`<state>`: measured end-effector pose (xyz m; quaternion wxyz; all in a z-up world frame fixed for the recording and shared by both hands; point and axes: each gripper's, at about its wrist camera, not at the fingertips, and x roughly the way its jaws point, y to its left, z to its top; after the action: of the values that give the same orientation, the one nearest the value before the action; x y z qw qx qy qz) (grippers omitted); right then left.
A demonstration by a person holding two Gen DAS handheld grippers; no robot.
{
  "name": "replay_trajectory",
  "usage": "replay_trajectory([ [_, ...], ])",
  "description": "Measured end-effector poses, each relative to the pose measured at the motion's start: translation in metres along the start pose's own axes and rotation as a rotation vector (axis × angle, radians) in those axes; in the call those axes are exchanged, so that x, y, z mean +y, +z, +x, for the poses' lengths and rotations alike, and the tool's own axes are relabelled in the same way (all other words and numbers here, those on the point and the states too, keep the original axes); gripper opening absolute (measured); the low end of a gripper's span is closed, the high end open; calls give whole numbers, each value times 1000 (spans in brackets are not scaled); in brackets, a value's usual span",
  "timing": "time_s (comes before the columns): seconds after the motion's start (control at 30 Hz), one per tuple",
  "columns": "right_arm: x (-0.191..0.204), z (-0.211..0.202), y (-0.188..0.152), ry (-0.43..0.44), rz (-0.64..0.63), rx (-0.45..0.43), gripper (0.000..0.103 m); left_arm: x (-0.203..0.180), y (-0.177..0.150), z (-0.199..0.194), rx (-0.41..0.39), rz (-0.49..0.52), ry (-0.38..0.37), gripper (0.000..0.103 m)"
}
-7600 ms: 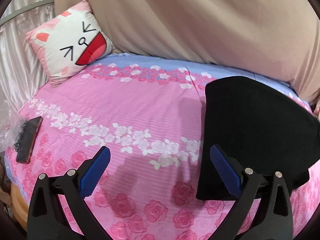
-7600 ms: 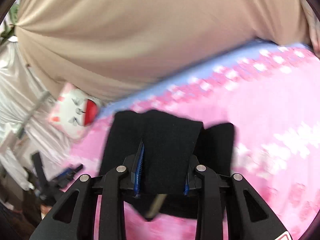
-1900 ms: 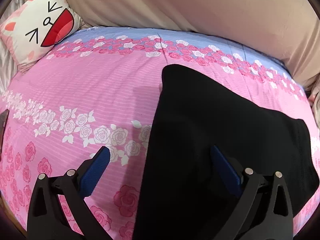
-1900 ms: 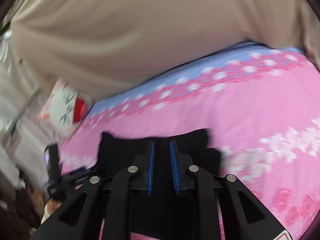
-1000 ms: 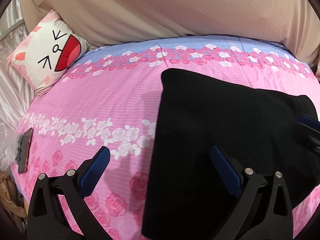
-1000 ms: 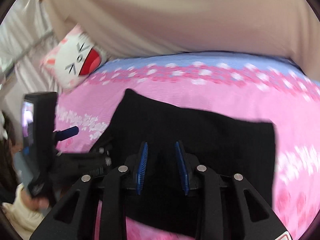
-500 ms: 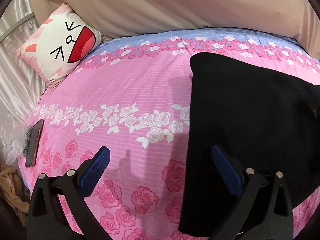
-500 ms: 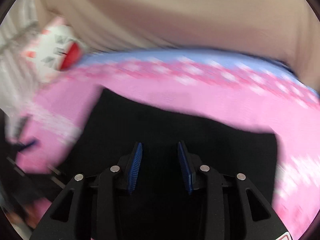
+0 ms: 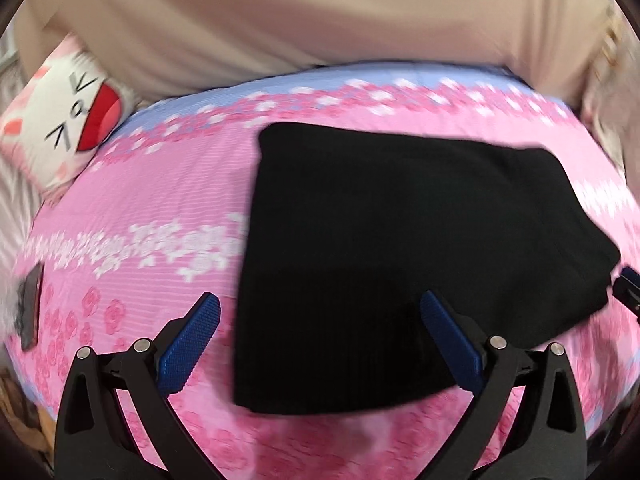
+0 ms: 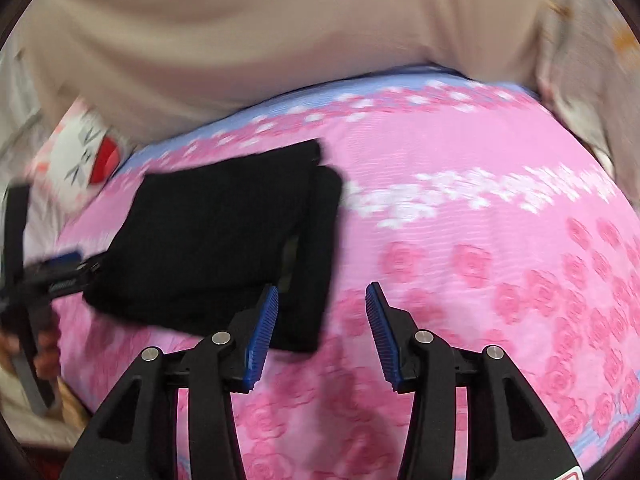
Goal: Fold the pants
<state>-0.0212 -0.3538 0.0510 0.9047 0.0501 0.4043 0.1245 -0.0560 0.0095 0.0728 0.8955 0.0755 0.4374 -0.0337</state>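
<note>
The black pants lie folded in a flat rectangle on the pink rose bedspread. They also show in the right wrist view, with layered edges on their right side. My left gripper is open and empty above the pants' near left edge. My right gripper is open and empty, over the bedspread just right of the pants' near corner. The tip of the right gripper shows at the right edge of the left wrist view.
A cat-face pillow leans at the back left, also in the right wrist view. A dark phone lies near the bed's left edge. A beige curtain hangs behind the bed.
The right gripper has opened wider and moved right, off the pants. The left gripper has shifted so the pants sit more central in its view. The pants lie still.
</note>
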Motion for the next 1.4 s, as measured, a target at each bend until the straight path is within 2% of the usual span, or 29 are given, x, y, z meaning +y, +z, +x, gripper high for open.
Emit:
replay_trajectory([
  [0.17,20,21,6,-3,-71,6,43,-22,-4,0,10,53,30,98],
  [0.23,23,21,16,46,-65,3,35,-22,-4,1,18,45,41,98],
  [0.27,23,16,23,98,-43,-5,30,-21,-4,2,23,40,44,98],
  [0.33,25,-1,31,145,-40,-44,13,-18,-4,4,35,27,48,98],
  [0.37,25,-13,34,145,-34,-69,9,-17,-5,5,41,25,52,98],
  [0.43,19,-36,30,152,-1,-106,8,-15,-7,5,42,21,49,98],
  [0.5,6,-23,15,122,30,-49,8,-14,-10,5,39,24,34,98],
  [0.57,-13,16,-9,114,96,57,11,-16,-11,10,48,32,35,98],
  [0.63,-26,10,-13,197,195,30,14,-18,-12,14,49,38,42,98],
  [0.67,-30,0,-8,208,228,19,16,-18,-12,13,47,45,44,98],
  [0.7,-30,-17,-2,176,228,-37,17,-17,-11,10,42,52,45,98],
  [0.77,-22,-46,16,130,175,-113,23,-13,-11,4,30,48,51,98],
  [0.83,-8,-52,34,152,135,-132,23,-7,-11,0,20,25,54,98],
  [0.9,15,-38,55,208,78,-105,23,-1,-9,1,25,7,52,98],
  [1.03,71,32,79,219,-99,30,23,6,-9,6,45,-24,24,98],
  [1.07,76,49,82,191,-128,59,19,5,-9,7,45,-19,23,98],
  [1.13,71,79,89,35,-152,76,16,5,-10,10,43,-3,21,98],
  [1.17,60,87,91,-7,-129,74,10,5,-10,10,43,0,17,98],
  [1.2,39,91,93,34,-49,78,0,6,-10,11,41,-1,3,98],
  [1.27,6,84,92,154,133,91,0,6,-11,12,43,-5,-8,98],
  [1.33,-5,68,86,142,167,66,0,7,-12,13,40,-7,-17,98],
  [1.4,-15,45,78,135,200,44,14,8,-13,15,39,-10,-28,98],
])
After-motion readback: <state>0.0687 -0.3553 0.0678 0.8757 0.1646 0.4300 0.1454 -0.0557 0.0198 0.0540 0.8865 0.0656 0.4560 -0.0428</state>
